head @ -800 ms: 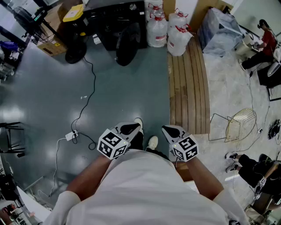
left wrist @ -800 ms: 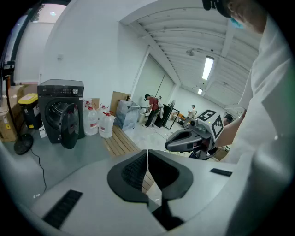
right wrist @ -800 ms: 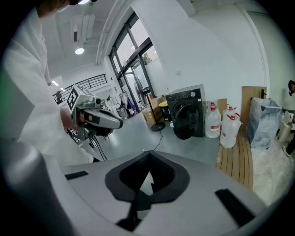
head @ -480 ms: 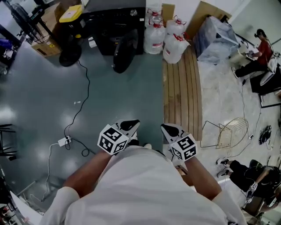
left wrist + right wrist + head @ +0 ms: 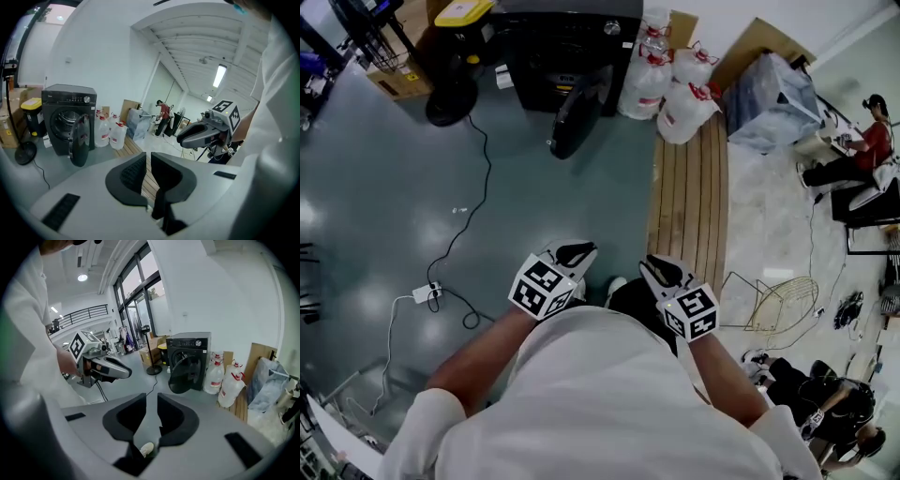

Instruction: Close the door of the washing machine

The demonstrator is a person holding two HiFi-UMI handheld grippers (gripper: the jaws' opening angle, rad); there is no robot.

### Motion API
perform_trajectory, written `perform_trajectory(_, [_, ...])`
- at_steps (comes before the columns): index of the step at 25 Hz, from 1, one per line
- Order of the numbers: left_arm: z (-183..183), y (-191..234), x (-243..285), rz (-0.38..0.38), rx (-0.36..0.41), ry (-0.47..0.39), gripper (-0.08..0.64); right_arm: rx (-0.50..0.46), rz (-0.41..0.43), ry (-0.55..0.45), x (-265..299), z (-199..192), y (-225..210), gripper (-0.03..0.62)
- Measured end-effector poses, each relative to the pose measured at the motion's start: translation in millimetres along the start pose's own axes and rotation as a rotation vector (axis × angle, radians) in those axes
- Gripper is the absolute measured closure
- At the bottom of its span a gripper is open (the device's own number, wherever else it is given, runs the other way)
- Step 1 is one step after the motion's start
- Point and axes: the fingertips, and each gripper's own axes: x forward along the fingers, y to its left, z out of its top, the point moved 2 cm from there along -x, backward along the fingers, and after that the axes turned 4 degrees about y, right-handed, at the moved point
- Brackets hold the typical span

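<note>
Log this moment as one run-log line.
door: open, untouched | washing machine: well ahead of both grippers | left gripper: open, empty | right gripper: open, empty | closing: not yet started

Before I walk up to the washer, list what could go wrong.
1. The cable snakes across your path to the washing machine; you might trip on it.
2. The open door juts out toward you; a hard push could slam it.
3. The water jugs stand close beside it; a wide swing may knock them.
</note>
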Motion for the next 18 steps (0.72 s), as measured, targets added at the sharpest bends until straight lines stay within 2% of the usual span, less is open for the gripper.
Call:
perform_trajectory(4, [14.1,24.3,18.8,0.022,-0.040,-0.017,0.535,-0.009,0.042,0.004,15.7,20.7,-29.4,0.515])
perform_trajectory(7, [29.3,51.3,38.5,0.066,-0.066,-0.007,0.535,-0.033,0.071,-0.004,32.1,41.5,-65.2,0.529])
perform_trajectory(13, [81.3,116.9,85.2,0.245,-0.137,0.011,0.505,-0.123,0.137,-0.006,60.2,97.2,-157.5,0.526])
perform_trajectory(18, [114.9,162.2,114.8,0.379,-0.188,0.032,0.475,-0.139,0.194,0.000,78.4,126.4,-220.1,0.500])
